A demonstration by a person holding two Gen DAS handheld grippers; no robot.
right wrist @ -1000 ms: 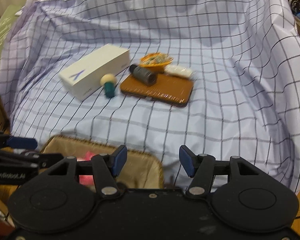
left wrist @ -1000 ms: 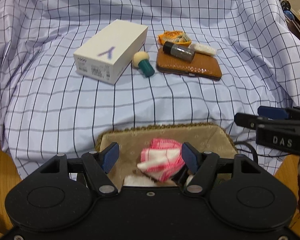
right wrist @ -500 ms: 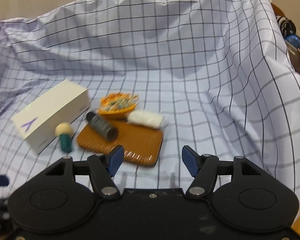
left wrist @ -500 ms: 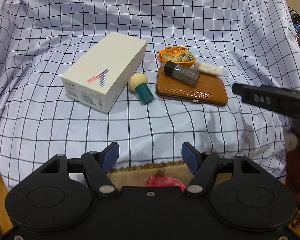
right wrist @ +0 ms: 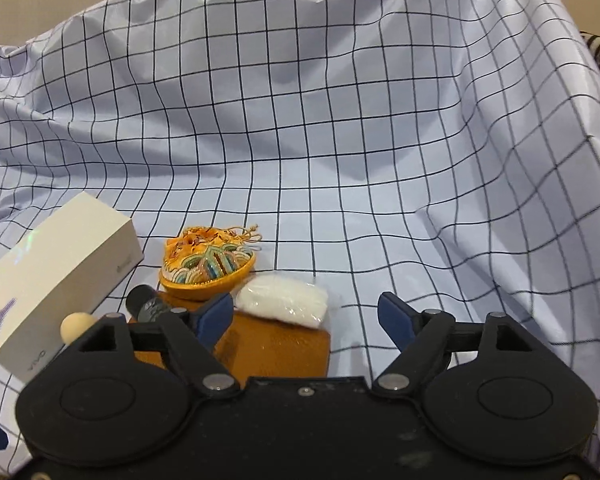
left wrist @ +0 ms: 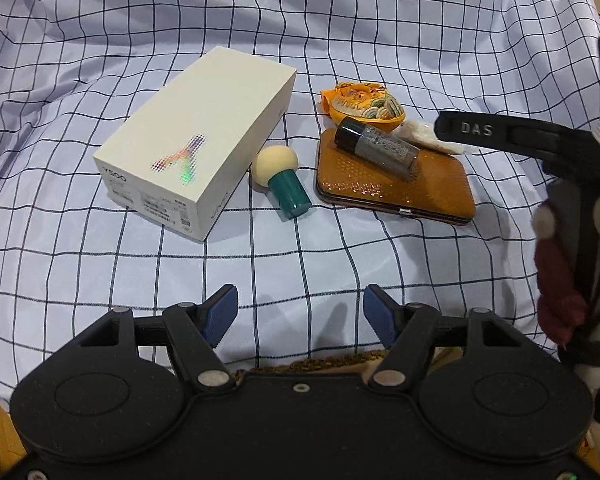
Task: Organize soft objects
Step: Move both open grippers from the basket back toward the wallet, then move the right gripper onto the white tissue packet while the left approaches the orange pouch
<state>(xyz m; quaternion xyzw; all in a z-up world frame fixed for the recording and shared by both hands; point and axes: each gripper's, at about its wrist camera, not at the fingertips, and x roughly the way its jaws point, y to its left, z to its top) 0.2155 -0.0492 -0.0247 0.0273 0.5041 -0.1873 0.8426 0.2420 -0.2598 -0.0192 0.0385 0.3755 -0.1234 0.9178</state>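
An orange embroidered pouch point(right wrist: 207, 270) and a white soft packet point(right wrist: 283, 301) lie on the checked cloth, the packet resting on the far edge of a brown case point(right wrist: 276, 346). My right gripper point(right wrist: 306, 312) is open and empty, its fingers just short of the packet. In the left wrist view the pouch point(left wrist: 362, 102), the packet point(left wrist: 420, 136) and the case point(left wrist: 396, 184) lie ahead right. My left gripper point(left wrist: 298, 314) is open and empty above the cloth, over the far rim of a tan woven basket point(left wrist: 308, 366).
A white box point(left wrist: 196, 140), a cream-headed green sponge applicator point(left wrist: 282, 180) and a dark glitter bottle point(left wrist: 376, 146) on the case lie on the cloth. The right gripper's body point(left wrist: 540, 140) reaches in at the right. The cloth rises in folds behind.
Both grippers have moved forward toward the objects. The basket with the pink-and-white cloth has slipped below the left view. The right gripper now sits close over the case and packet.
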